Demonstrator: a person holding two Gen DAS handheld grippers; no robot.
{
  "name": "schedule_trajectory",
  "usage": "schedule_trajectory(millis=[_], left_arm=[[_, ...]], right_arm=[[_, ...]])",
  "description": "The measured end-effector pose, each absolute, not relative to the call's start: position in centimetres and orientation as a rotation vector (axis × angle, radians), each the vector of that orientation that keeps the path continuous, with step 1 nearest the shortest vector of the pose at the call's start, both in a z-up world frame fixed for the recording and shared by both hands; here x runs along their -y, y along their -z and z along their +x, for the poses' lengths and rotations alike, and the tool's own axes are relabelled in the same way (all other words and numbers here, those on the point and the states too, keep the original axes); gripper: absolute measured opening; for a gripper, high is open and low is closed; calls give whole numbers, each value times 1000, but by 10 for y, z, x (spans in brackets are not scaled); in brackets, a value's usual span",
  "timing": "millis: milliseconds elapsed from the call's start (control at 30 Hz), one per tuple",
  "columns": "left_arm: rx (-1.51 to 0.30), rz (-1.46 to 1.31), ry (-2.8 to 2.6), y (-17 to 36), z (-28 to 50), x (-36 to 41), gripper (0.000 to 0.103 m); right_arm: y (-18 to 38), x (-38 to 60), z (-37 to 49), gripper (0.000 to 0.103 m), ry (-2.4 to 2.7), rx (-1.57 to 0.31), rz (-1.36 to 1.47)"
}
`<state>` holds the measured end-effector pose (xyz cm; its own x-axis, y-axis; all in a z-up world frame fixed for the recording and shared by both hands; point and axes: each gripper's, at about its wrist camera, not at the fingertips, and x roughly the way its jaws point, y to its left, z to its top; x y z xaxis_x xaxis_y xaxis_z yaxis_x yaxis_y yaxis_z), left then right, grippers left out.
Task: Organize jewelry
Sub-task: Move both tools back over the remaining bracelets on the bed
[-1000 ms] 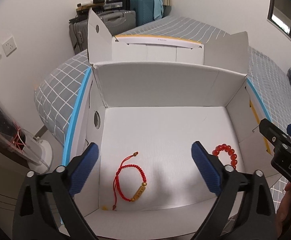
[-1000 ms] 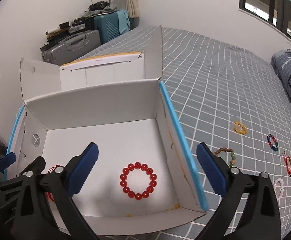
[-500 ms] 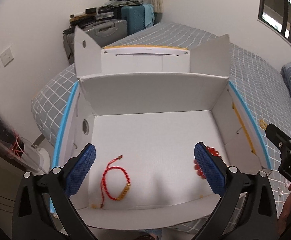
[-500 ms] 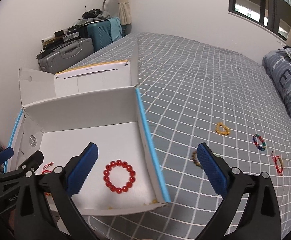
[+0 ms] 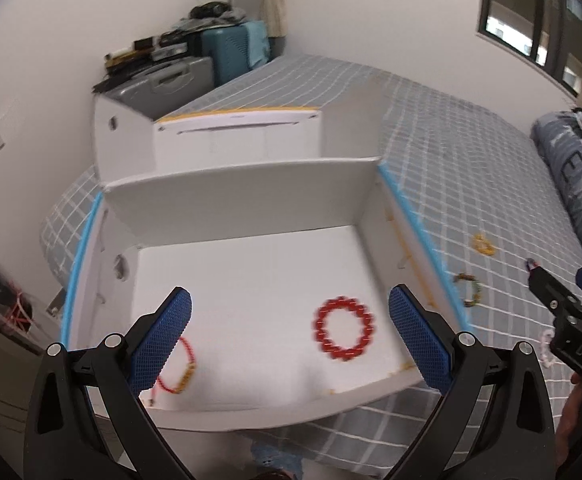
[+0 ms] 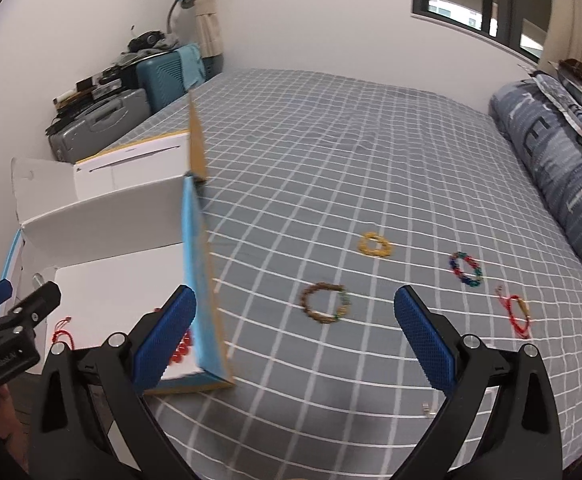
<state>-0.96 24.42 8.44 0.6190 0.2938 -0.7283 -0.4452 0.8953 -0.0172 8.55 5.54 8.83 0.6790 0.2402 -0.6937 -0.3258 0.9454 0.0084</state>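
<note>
Holding both grippers with their jaws apart and gripping nothing, we look down over the bed (image 6: 331, 152). Our left gripper (image 5: 289, 334) hangs above the near end of the white box (image 5: 243, 196), which sits on the bed's corner. Nearest in the box, a red cord bracelet (image 5: 179, 372) lies partly behind the left blue pad, and a red bead bracelet (image 5: 343, 334) lies flat on the box floor to its right.

Our right gripper (image 6: 295, 338) hangs over the checked bedcover just beside the box's blue-edged wall. Between its pads, a little farther out, lies a brown and green bead bracelet (image 6: 325, 303). A red cord bracelet with a gold piece (image 6: 517, 314) lies to the right. Farther on sit a multicoloured bead bracelet (image 6: 466, 269) and a yellow bracelet (image 6: 375, 245), all apart from one another. A folded quilt (image 6: 551, 160) lies along the right, and suitcases (image 6: 103, 128) stand against the far wall.
</note>
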Motion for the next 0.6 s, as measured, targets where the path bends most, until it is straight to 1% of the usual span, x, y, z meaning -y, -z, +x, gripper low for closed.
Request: schedule_trajectory(millis=[333,600], left_arm=[[-807,-166,-268,-101,38,-153,97],[-837,-109,-219,-93,102,-94,97]], right_arm=[[-99,18,108,95,-225,-751,-114],[-95,81,157,95,-149,-767,-117]])
